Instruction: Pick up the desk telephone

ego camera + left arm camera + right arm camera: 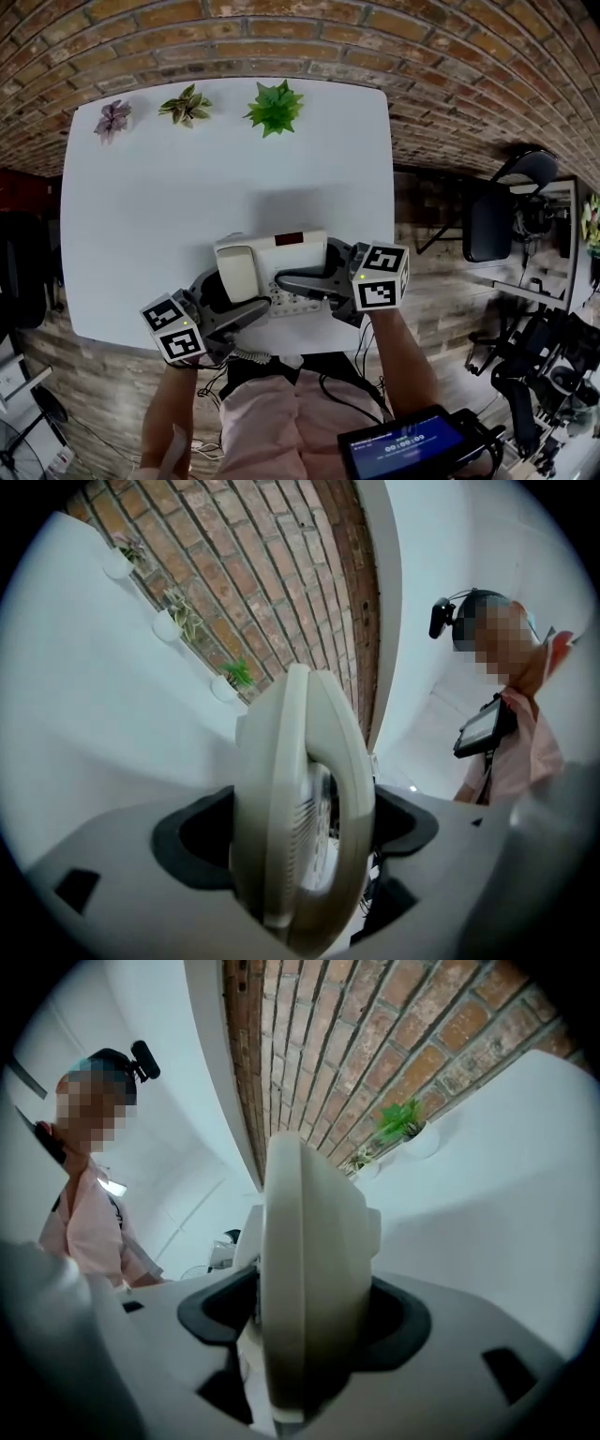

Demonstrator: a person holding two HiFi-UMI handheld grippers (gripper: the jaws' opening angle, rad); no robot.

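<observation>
The cream desk telephone [281,251] lies at the near edge of the white table [178,197], its handset [236,272] on the left side. My left gripper [251,309] comes in from the lower left and has the handset side between its jaws. From the right, my right gripper [292,281] reaches across the keypad side. In the left gripper view the telephone [295,789] stands edge-on and fills the space between the left gripper's [300,860] jaws. The right gripper view shows the telephone [309,1241] wedged the same way in the right gripper [305,1340]. No gap shows at either grip.
Three small potted plants [274,106] [186,104] [113,118] line the table's far edge against a brick wall. A black chair [506,216] and stands are to the right. A black screen device [403,445] hangs at the person's chest. The telephone's cord [246,354] trails off the near edge.
</observation>
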